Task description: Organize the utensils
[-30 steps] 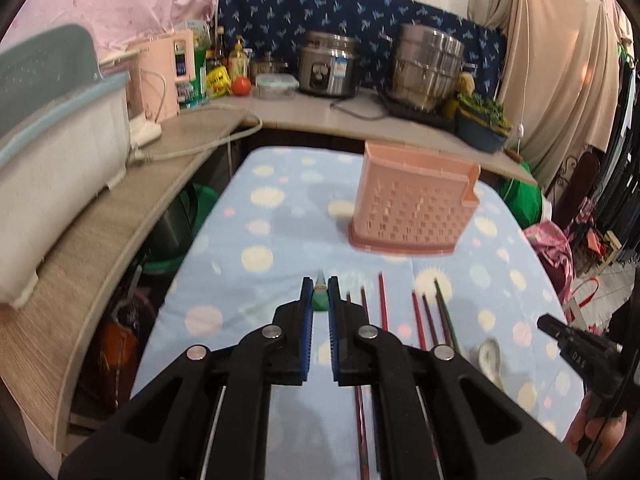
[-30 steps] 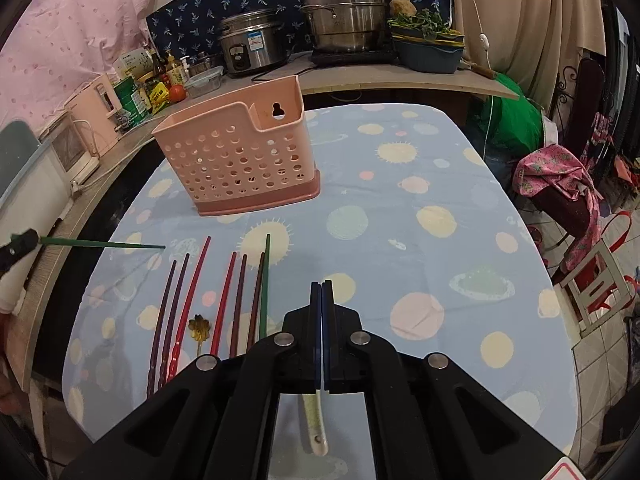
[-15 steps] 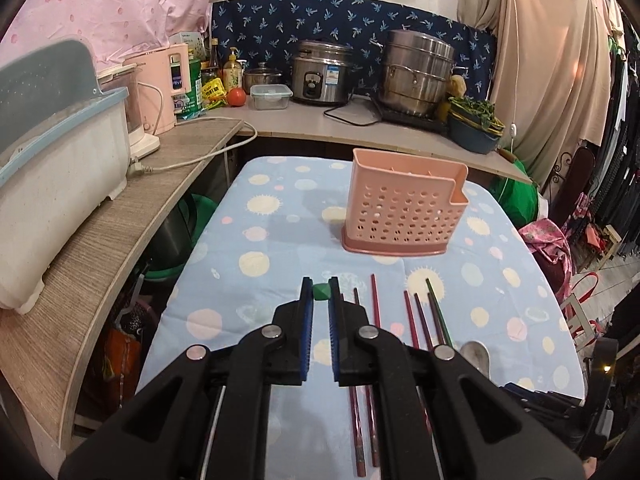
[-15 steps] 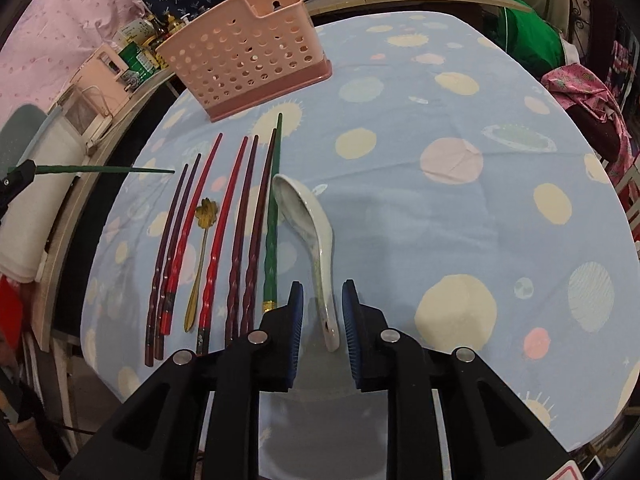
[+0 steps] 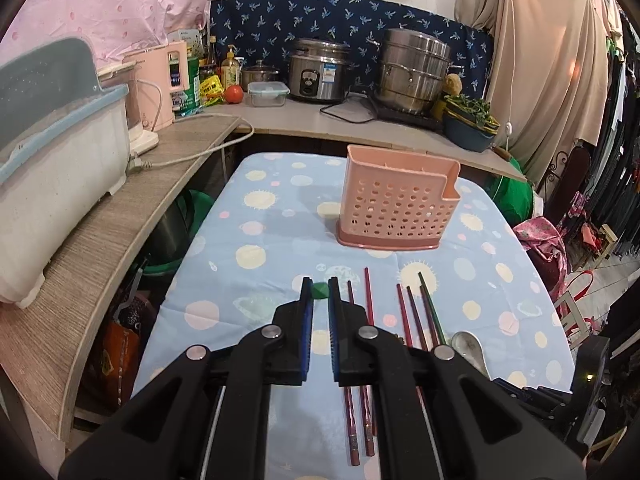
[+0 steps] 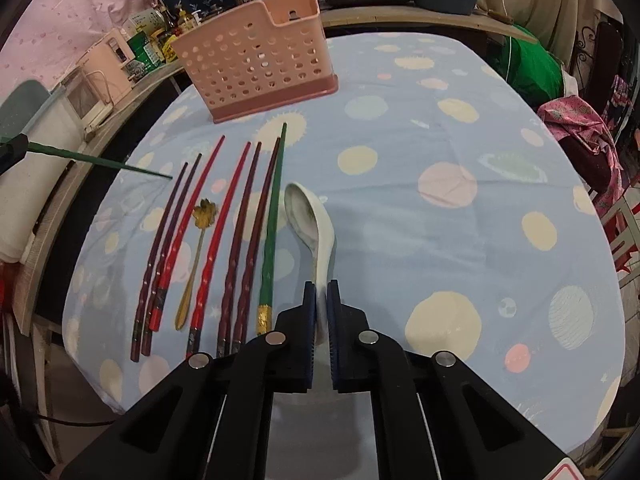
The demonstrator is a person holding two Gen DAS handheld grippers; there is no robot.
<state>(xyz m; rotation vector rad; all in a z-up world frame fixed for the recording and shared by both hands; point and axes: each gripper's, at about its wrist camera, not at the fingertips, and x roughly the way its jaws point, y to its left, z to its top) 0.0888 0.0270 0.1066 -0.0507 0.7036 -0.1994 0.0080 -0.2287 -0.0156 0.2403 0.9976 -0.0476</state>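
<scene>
1. Left wrist: our left tongs [image 5: 320, 294] grip a green chopstick [image 5: 320, 290] end-on at their tips, above the table [image 5: 256, 248]; the rack [image 5: 398, 210] stands well beyond.
2. Right wrist: our right tongs [image 6: 321, 298] are closing, pads pressed on the handle of the spoon [image 6: 316, 224], just right of the chopsticks [image 6: 236, 240].

pink perforated holder [image 6: 256, 46] upright, far | chopsticks [image 6: 234, 236] in row | white spoon [image 6: 314, 224] beside

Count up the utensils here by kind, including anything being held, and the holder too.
Chopsticks: 8, counting the green chopstick in the left hand-held gripper
Spoons: 2, the white spoon and the gold spoon
Pink holder: 1
Total: 11
</scene>
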